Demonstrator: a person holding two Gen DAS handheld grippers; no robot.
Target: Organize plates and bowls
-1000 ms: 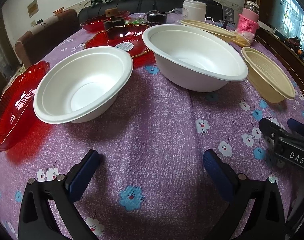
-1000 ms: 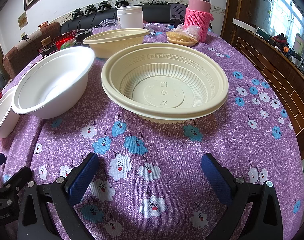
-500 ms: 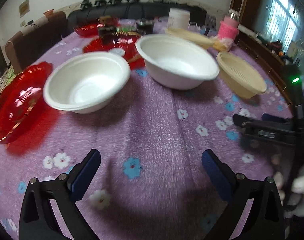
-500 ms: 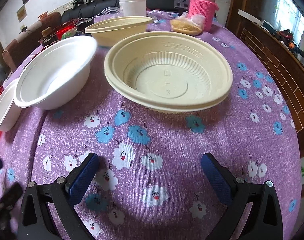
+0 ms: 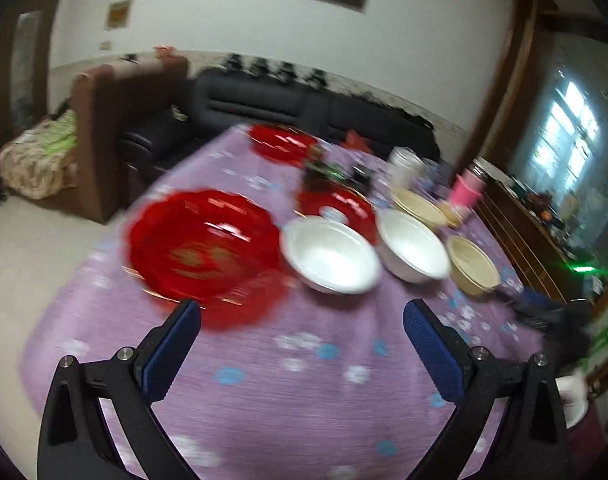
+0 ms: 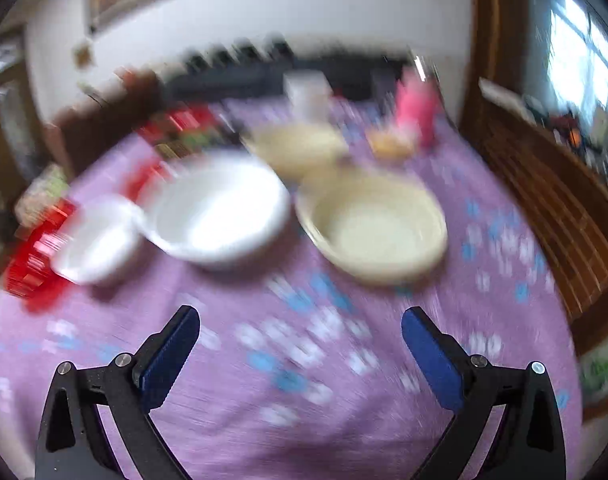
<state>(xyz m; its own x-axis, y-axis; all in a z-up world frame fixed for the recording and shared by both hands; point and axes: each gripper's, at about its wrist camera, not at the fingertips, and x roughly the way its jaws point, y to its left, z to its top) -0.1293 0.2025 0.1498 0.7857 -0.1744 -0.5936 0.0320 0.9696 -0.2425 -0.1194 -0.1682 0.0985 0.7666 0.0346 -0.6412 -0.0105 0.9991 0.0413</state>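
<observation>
Nothing is judged sorted yet: with the left gripper [image 5: 302, 334] and right gripper [image 6: 300, 340] both spread wide and empty, two white bowls [image 5: 330, 254], beige bowls [image 6: 372, 224] and red plates [image 5: 204, 242] are seen unstacked across the purple tablecloth [image 5: 304, 380].

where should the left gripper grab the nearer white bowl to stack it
Probably the thin flared rim on the near side of the white bowl, one jaw inside and one outside. It sits upright and apart from the second white bowl, and is too wide to span. The left gripper is open, so come in low from the front.
</observation>
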